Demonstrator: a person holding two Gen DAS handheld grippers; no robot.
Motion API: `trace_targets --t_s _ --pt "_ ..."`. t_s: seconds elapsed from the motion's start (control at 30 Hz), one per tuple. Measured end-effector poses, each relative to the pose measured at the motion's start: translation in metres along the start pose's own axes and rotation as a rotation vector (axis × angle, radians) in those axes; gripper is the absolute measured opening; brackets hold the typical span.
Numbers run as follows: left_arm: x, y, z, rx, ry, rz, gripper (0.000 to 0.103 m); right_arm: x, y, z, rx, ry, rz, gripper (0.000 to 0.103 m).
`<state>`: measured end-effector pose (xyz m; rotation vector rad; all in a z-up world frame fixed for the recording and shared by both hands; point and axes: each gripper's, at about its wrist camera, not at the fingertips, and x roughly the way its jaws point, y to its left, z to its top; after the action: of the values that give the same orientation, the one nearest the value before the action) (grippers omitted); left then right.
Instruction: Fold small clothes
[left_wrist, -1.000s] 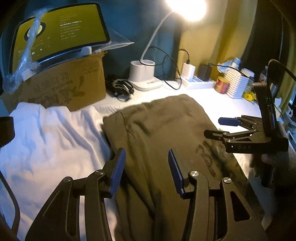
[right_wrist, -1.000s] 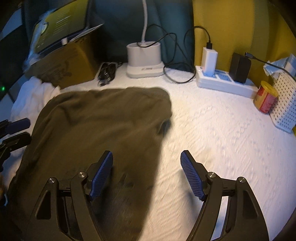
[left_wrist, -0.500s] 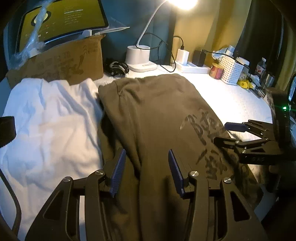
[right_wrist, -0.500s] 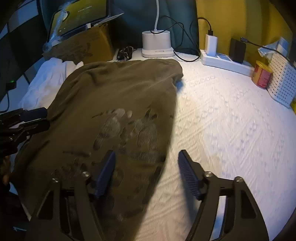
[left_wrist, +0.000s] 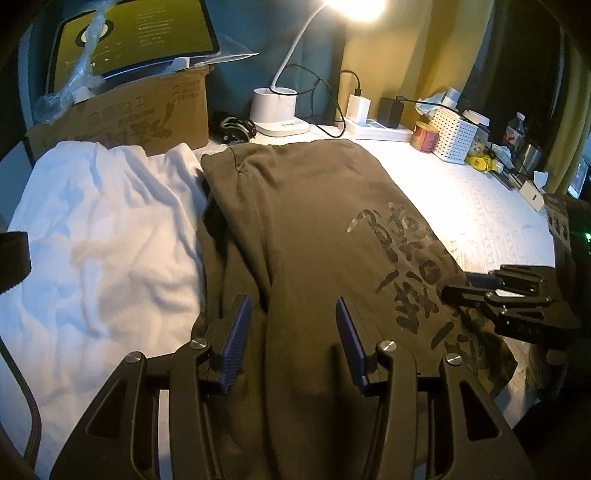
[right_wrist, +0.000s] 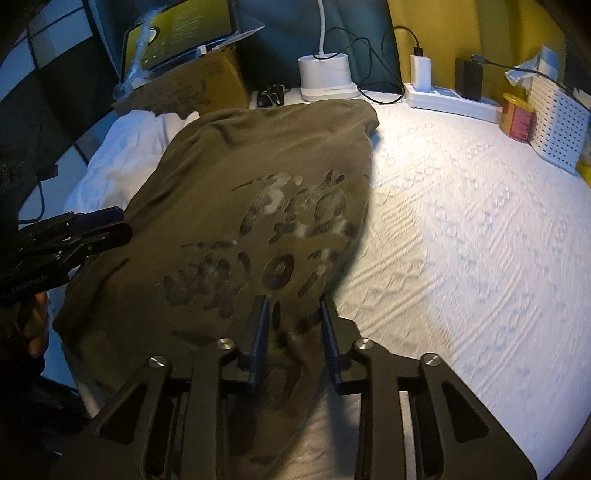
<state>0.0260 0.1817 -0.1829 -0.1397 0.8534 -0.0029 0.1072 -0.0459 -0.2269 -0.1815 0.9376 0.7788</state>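
Observation:
An olive T-shirt (left_wrist: 314, 221) (right_wrist: 258, 166) with a dark print lies flat on the white bed cover (right_wrist: 461, 240). My left gripper (left_wrist: 291, 306) (right_wrist: 110, 225) hangs open over the shirt's near left part, with nothing pinched. My right gripper (right_wrist: 293, 306) (left_wrist: 454, 288) is at the shirt's near right edge by the print. Its jaws are closing, a fold of that edge lies between them, and the pads still stand a little apart. A crumpled white garment (left_wrist: 103, 229) (right_wrist: 122, 155) lies left of the shirt, touching its left side.
At the back stand a cardboard box (left_wrist: 140, 118) with a lit tablet (left_wrist: 136, 33), a lamp base (left_wrist: 277, 114), a power strip (left_wrist: 380, 129), a red tin (left_wrist: 424, 136) and a white perforated basket (left_wrist: 458, 136). Bare bed cover (left_wrist: 480, 192) spreads right of the shirt.
Both grippers have drawn back toward the shirt's near end, so the print came into view. The right jaws narrowed from wide apart to close around the shirt's edge. The left jaws kept their width.

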Motion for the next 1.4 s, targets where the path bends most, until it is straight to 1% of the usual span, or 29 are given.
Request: trace_targets --t_s 0.07,0.13,0.43,0.47,0.5,0.53,0.63,0.8,0.83,0.87,0.93,1.03,1.13,1.17,1.23,1.27,1.3,1.4 --pt "-0.002 -0.001 -0.002 0.002 -0.002 0.000 0.047 -0.003 0.002 -0.005 0.003 -0.008 -0.001 0.021" --pt "-0.004 -0.003 -0.004 0.012 -0.004 0.002 0.047 -0.005 0.003 -0.009 0.007 -0.011 0.006 0.019" --pt "-0.015 -0.016 -0.010 0.026 -0.029 -0.014 0.048 -0.014 0.002 -0.021 0.034 -0.006 0.004 0.019" --pt "-0.016 -0.020 -0.009 0.028 -0.033 -0.017 0.053 -0.015 0.002 -0.023 0.034 -0.004 0.004 0.019" --pt "-0.017 -0.022 -0.009 0.029 -0.040 -0.020 0.065 -0.017 0.002 -0.024 0.034 -0.003 0.005 0.019" --pt "-0.019 -0.026 -0.009 0.029 -0.051 -0.031 0.072 -0.019 0.001 -0.025 0.033 -0.003 0.007 0.019" --pt "-0.022 -0.035 -0.007 0.031 -0.069 -0.049 0.074 -0.025 -0.001 -0.029 0.032 -0.006 0.008 0.019" --pt "-0.022 -0.052 -0.007 0.061 -0.067 -0.043 0.074 -0.036 -0.005 -0.036 0.041 -0.019 0.027 0.020" --pt "-0.022 -0.054 -0.007 0.064 -0.066 -0.041 0.074 -0.039 -0.006 -0.037 0.041 -0.024 0.027 0.029" --pt "-0.023 -0.056 -0.007 0.066 -0.065 -0.041 0.074 -0.042 -0.007 -0.038 0.042 -0.032 0.029 0.046" --pt "-0.025 -0.060 -0.007 0.066 -0.066 -0.039 0.074 -0.047 -0.009 -0.040 0.046 -0.049 0.030 0.063" --pt "-0.028 -0.067 -0.007 0.067 -0.073 -0.036 0.074 -0.056 -0.015 -0.044 0.051 -0.068 0.023 0.064" --pt "-0.031 -0.076 -0.008 0.070 -0.093 -0.051 0.076 -0.063 -0.023 -0.049 0.063 -0.078 0.016 0.064" --pt "-0.031 -0.078 -0.008 0.068 -0.097 -0.057 0.078 -0.065 -0.026 -0.051 0.069 -0.081 0.013 0.064" --pt "-0.031 -0.082 -0.009 0.059 -0.101 -0.070 0.093 -0.071 -0.032 -0.053 0.079 -0.087 0.005 0.064" --pt "-0.031 -0.086 -0.010 0.055 -0.102 -0.077 0.097 -0.074 -0.036 -0.055 0.083 -0.088 0.000 0.064" --pt "-0.031 -0.089 -0.010 0.052 -0.102 -0.075 0.099 -0.078 -0.040 -0.057 0.089 -0.092 -0.005 0.064" --pt "-0.031 -0.098 -0.011 0.043 -0.096 -0.089 0.099 -0.086 -0.053 -0.061 0.115 -0.104 -0.017 0.065"
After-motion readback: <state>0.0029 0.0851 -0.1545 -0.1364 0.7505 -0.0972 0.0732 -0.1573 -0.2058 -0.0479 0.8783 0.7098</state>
